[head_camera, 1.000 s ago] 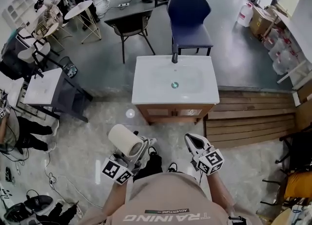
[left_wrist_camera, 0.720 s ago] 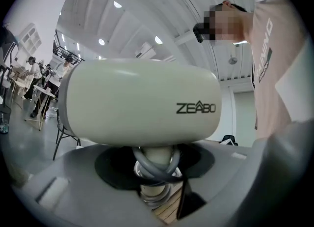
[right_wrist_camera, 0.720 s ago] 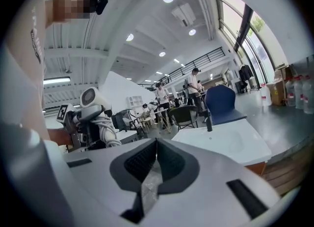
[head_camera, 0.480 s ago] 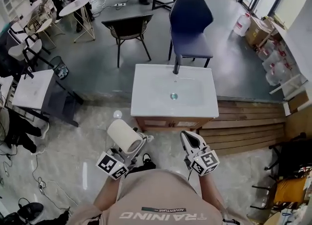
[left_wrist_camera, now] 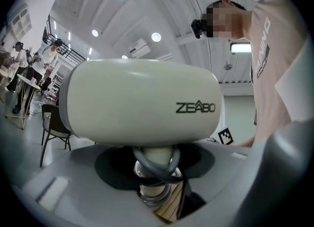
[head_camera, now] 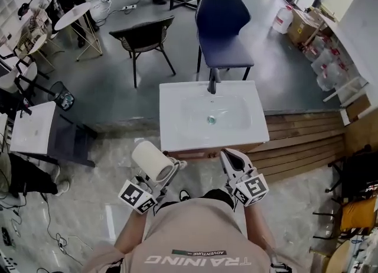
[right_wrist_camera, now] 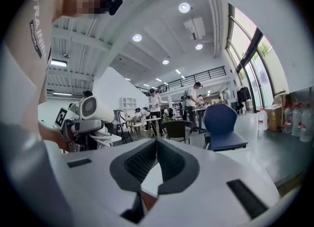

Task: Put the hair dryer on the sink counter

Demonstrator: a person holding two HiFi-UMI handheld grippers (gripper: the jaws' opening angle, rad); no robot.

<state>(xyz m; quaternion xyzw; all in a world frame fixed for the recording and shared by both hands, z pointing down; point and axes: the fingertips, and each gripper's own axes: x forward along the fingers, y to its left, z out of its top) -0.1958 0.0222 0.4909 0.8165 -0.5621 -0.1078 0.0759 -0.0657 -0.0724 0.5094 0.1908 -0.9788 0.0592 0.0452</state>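
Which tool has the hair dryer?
The left tool, on the head view's left side: its jaws clamp the white hair dryer. The right tool is shut with nothing in it.

Cream dryer in the grip, white counter ahead
The dryer stands with its handle down between the left gripper's jaws, grey cord looped round it, barrel level across above the fingertips; the counter, with basin and dark tap, lies just beyond them
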